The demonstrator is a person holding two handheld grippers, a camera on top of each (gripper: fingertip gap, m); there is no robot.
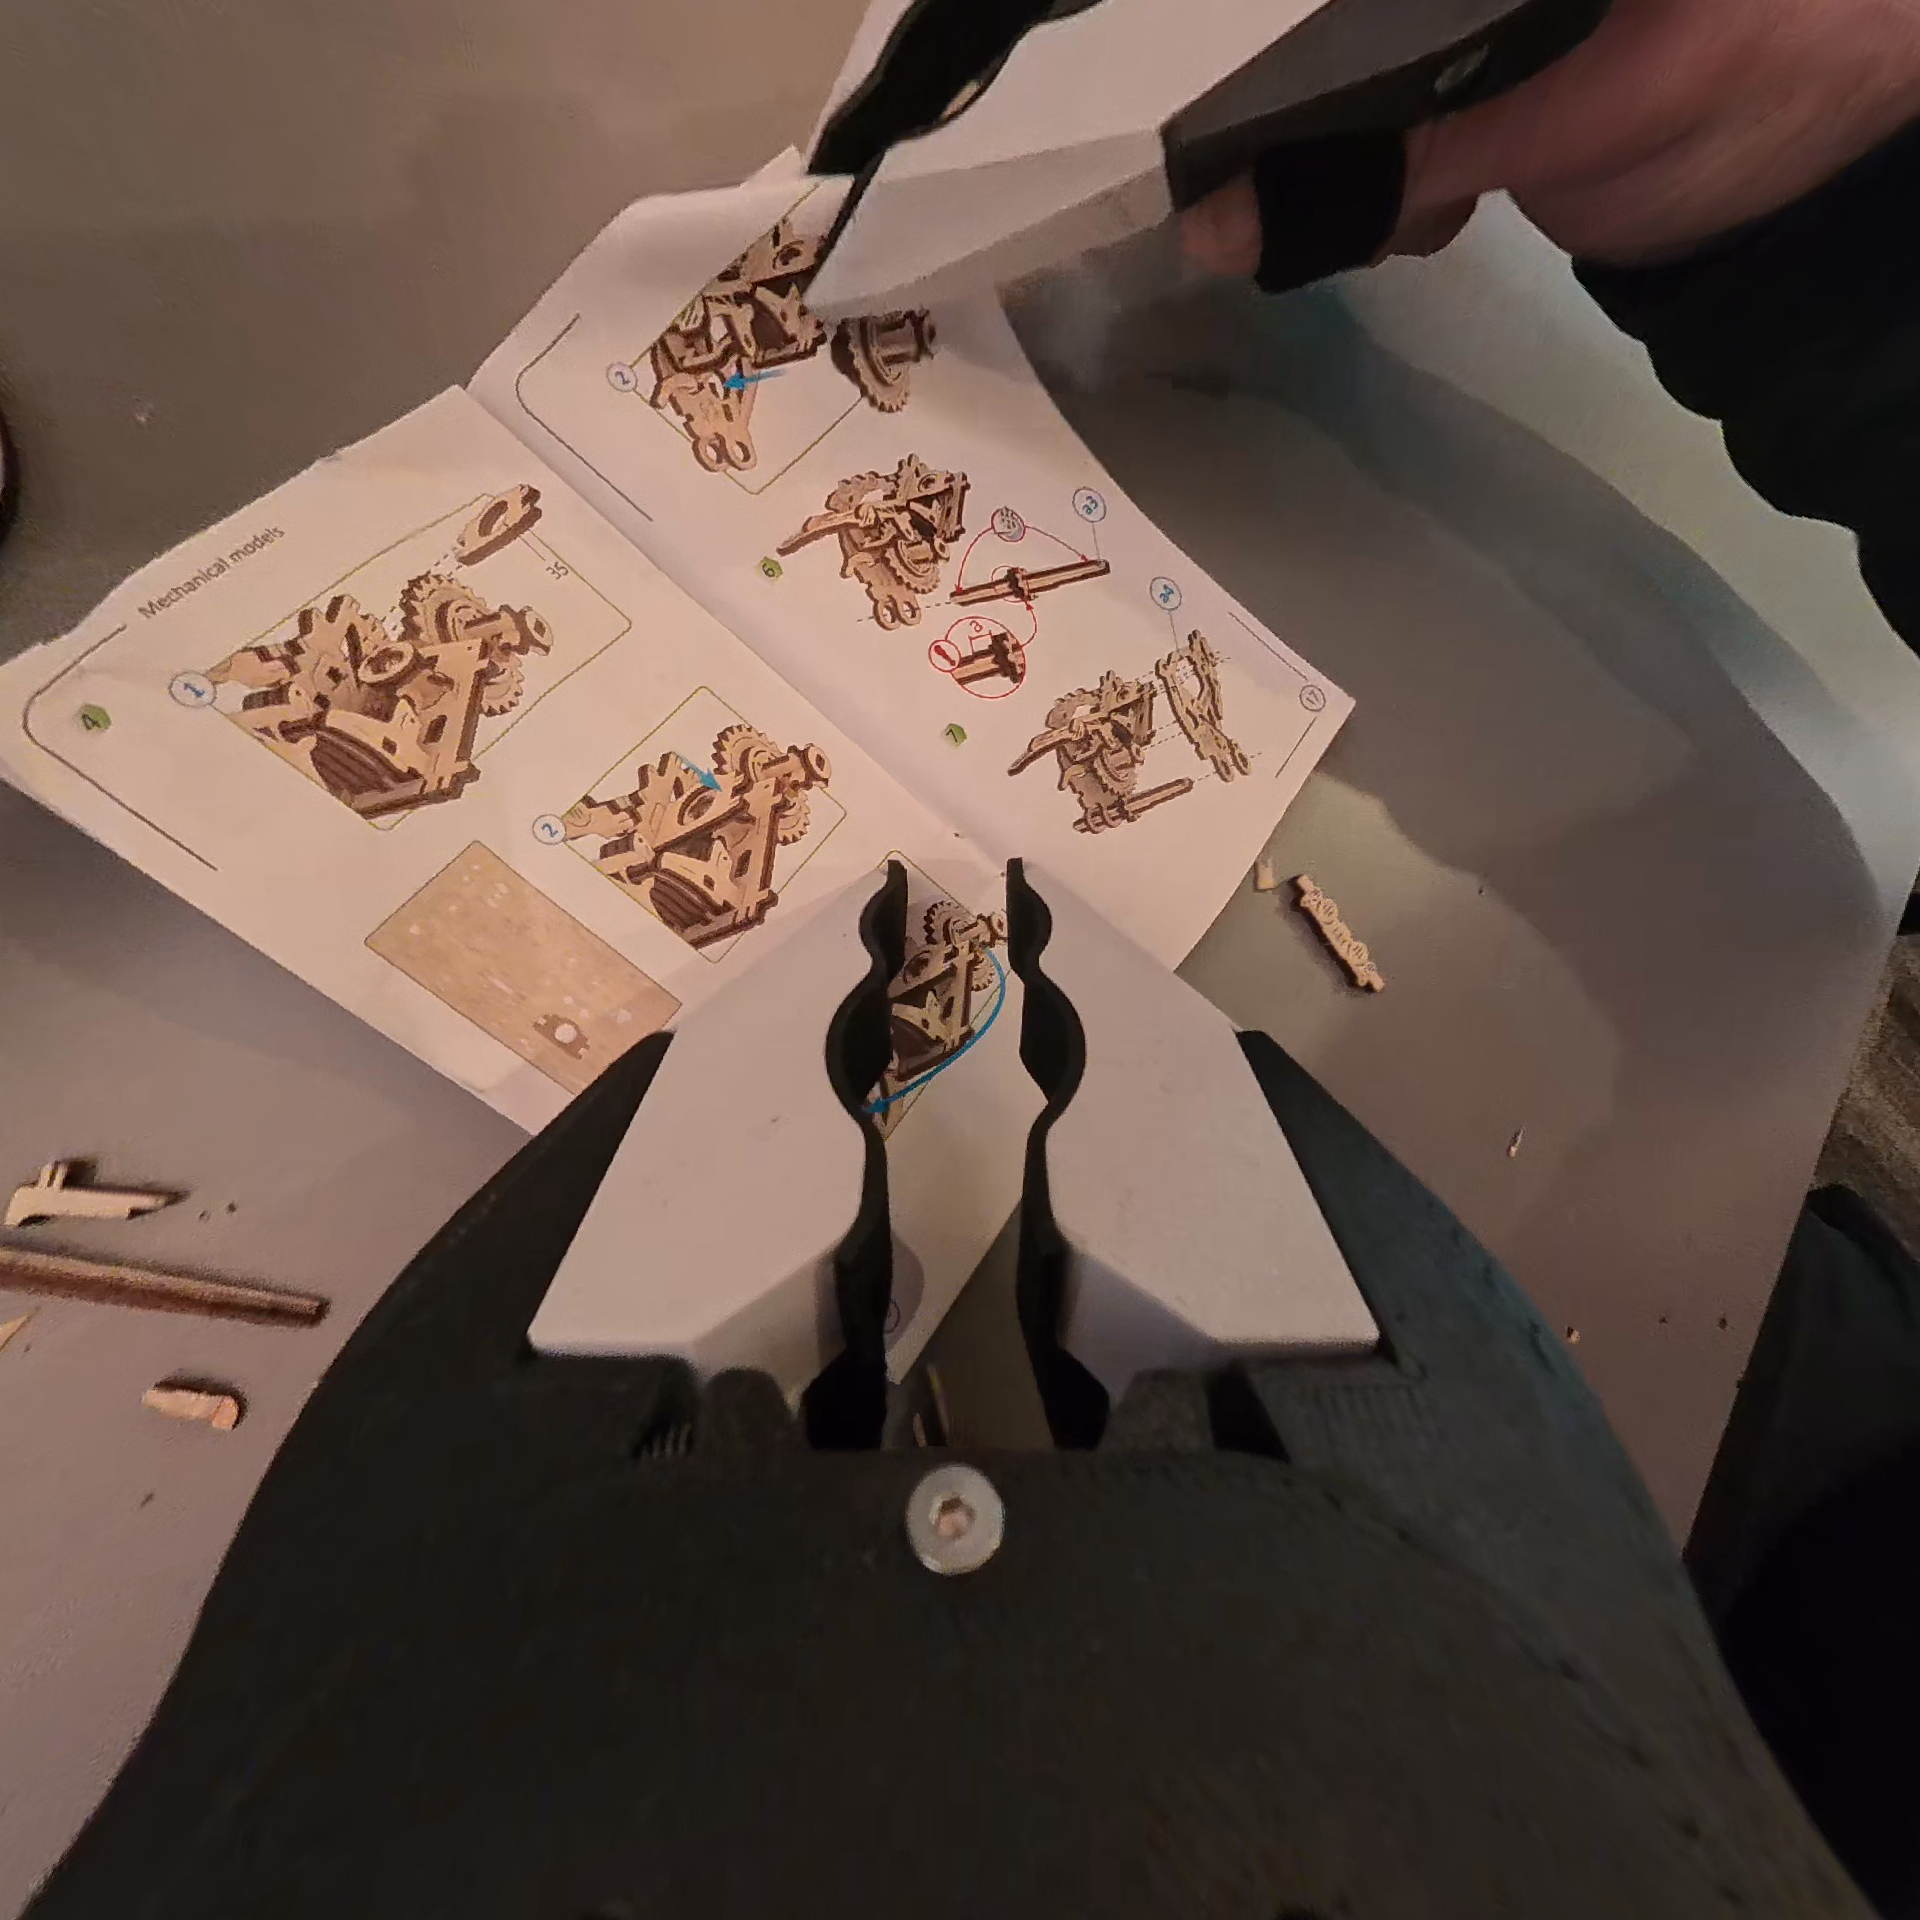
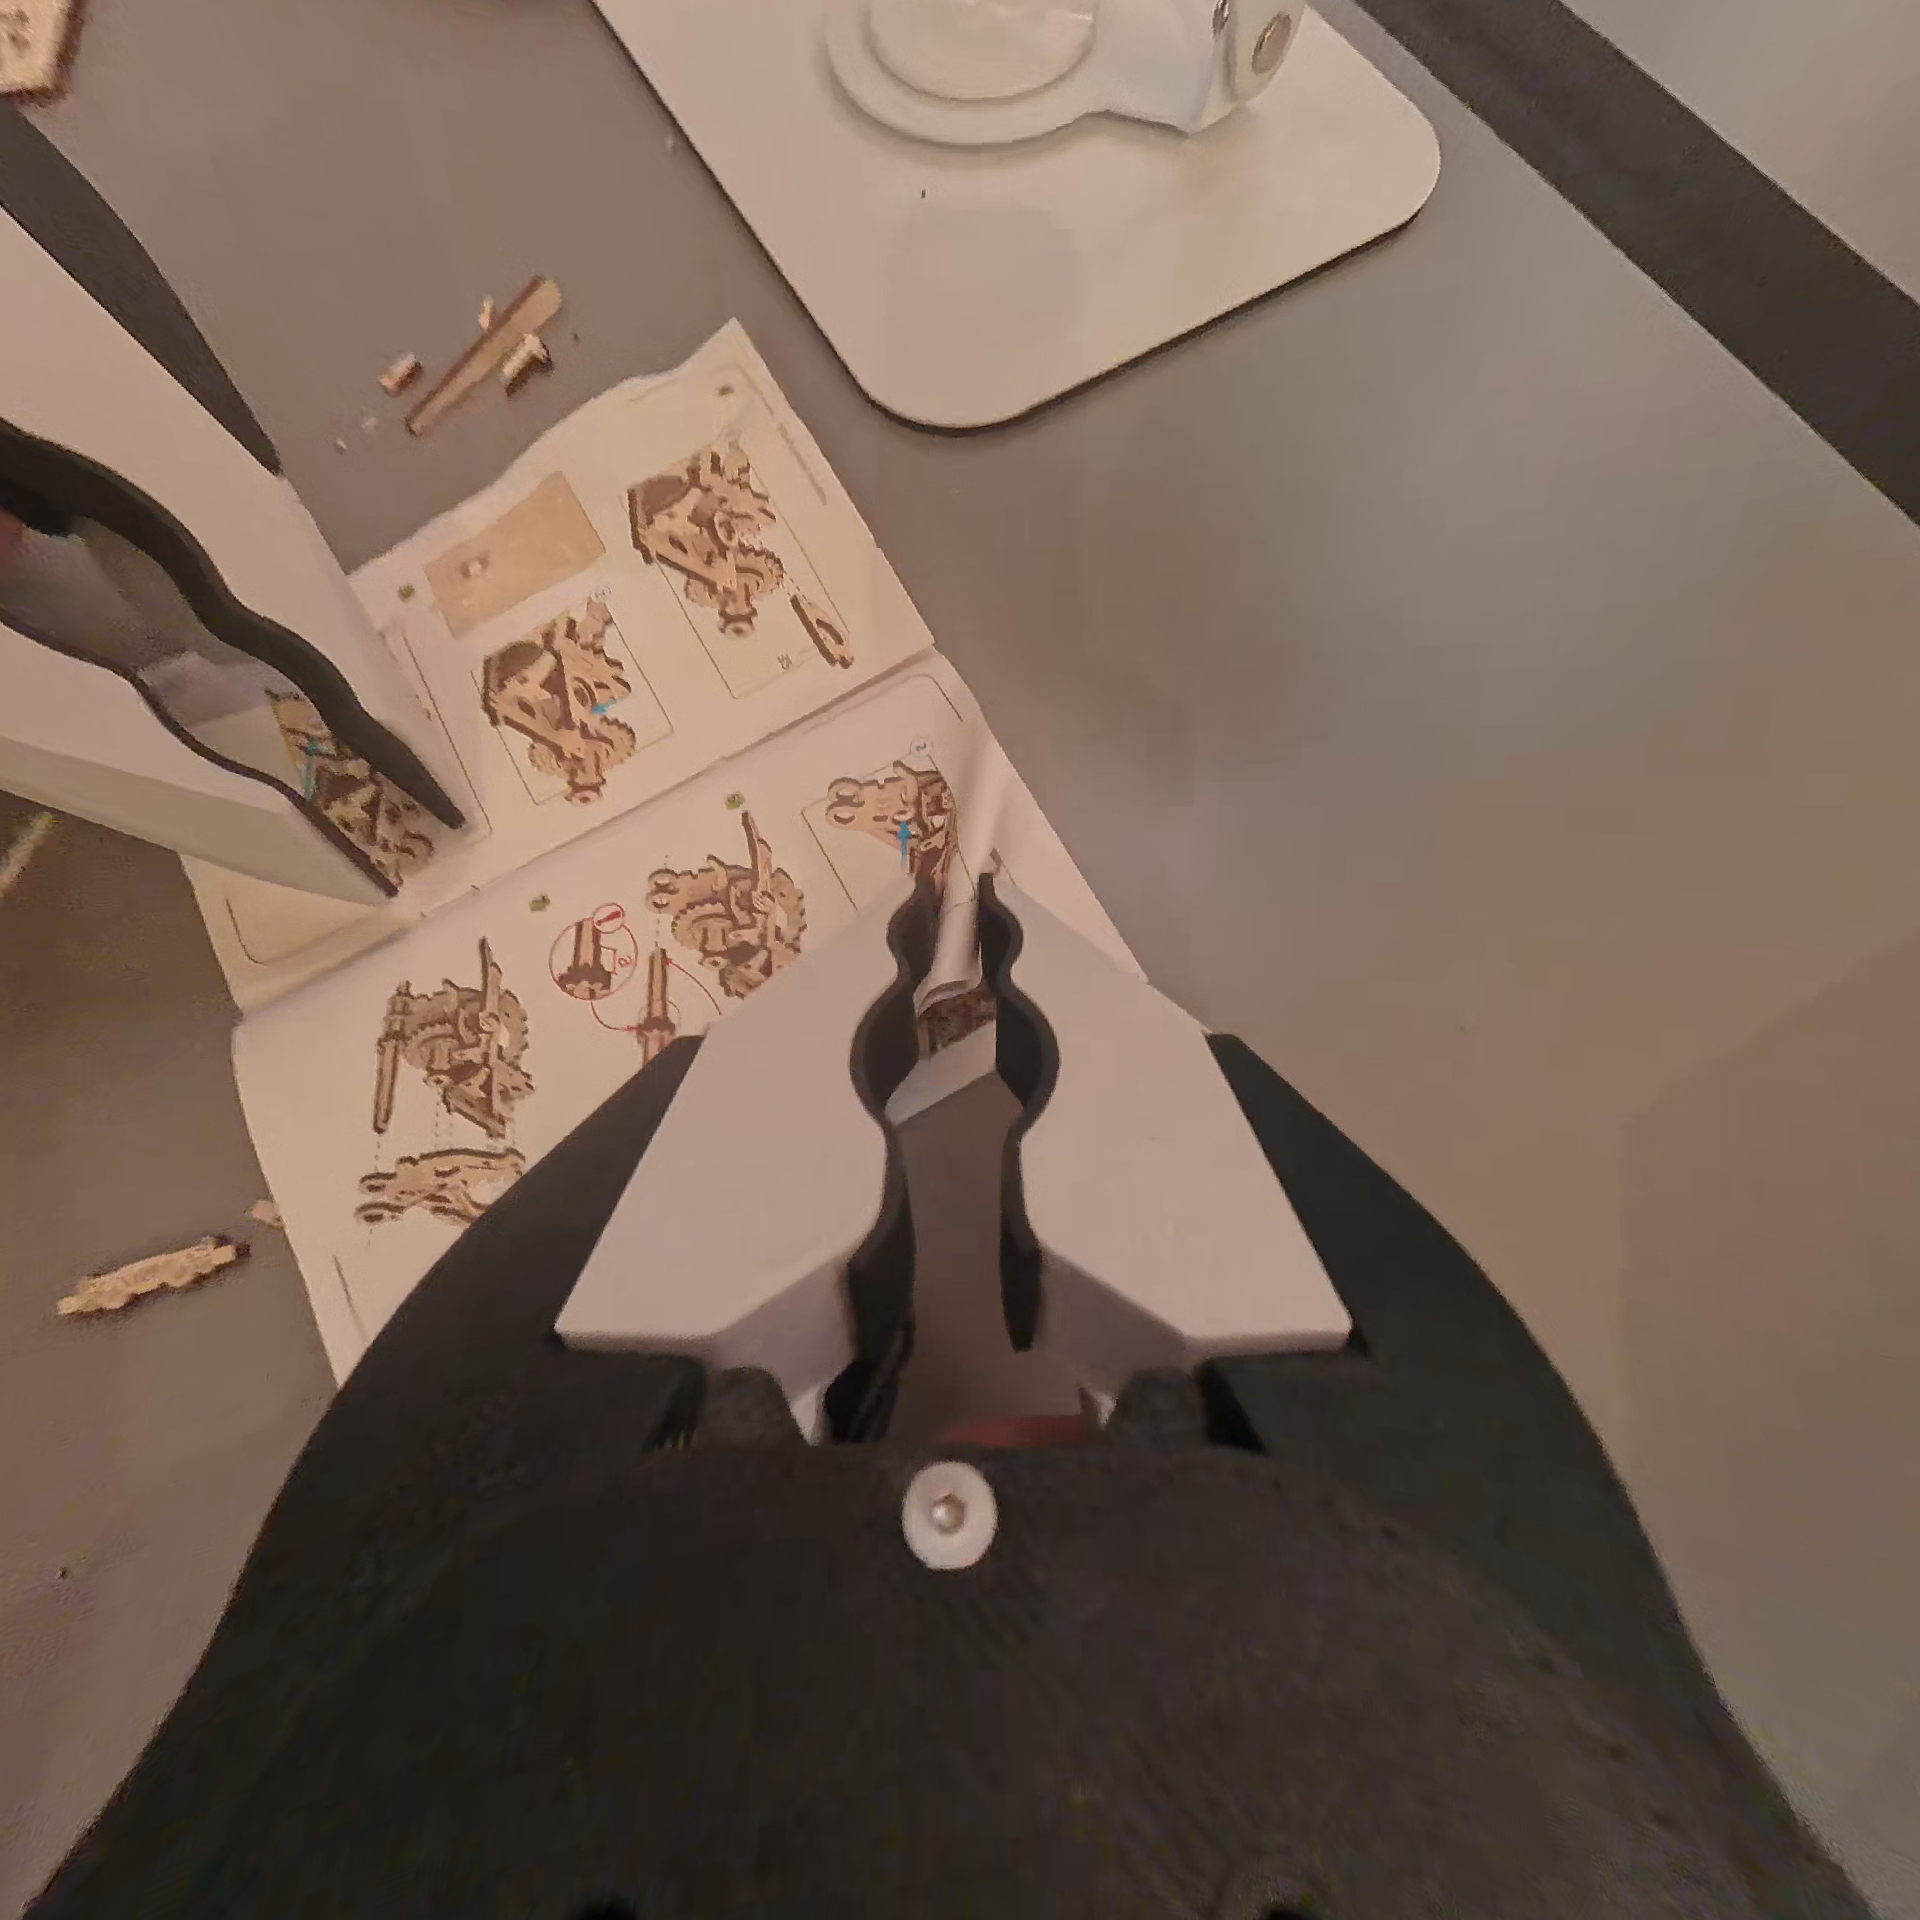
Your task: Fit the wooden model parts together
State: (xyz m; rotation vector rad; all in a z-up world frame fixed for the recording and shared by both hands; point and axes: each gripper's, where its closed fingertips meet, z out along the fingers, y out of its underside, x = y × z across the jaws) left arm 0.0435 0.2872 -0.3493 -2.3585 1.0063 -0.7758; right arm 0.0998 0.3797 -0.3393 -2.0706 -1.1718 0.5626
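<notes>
An open instruction booklet (image 1: 665,665) with pictures of a wooden model lies on the grey table; it also shows in the right wrist view (image 2: 665,790). My left gripper (image 1: 954,883) is open and empty, hovering over the booklet's near edge; it also shows in the right wrist view (image 2: 421,852). My right gripper (image 2: 953,888) is nearly closed on the raised corner of the booklet's right page (image 2: 951,977); it also shows in the left wrist view (image 1: 831,239), held by a hand (image 1: 1621,135). Loose wooden parts lie around: a small notched strip (image 1: 1340,935) and a stick (image 1: 156,1283).
More wooden bits lie at the left (image 1: 192,1403), (image 1: 83,1195) and beyond the booklet (image 2: 488,353). The notched strip also shows in the right wrist view (image 2: 145,1288). A white mat (image 2: 1091,312) with a white and glass device (image 2: 1039,62) stands at the back. A dark table edge (image 2: 1714,291) runs at the right. Some 11 cm of space lies between my two pairs of fingers. The stick (image 1: 156,1283) sits 12 cm or so from the ends of my left fingers. Seen from the right wrist view (image 2: 462,370) as well.
</notes>
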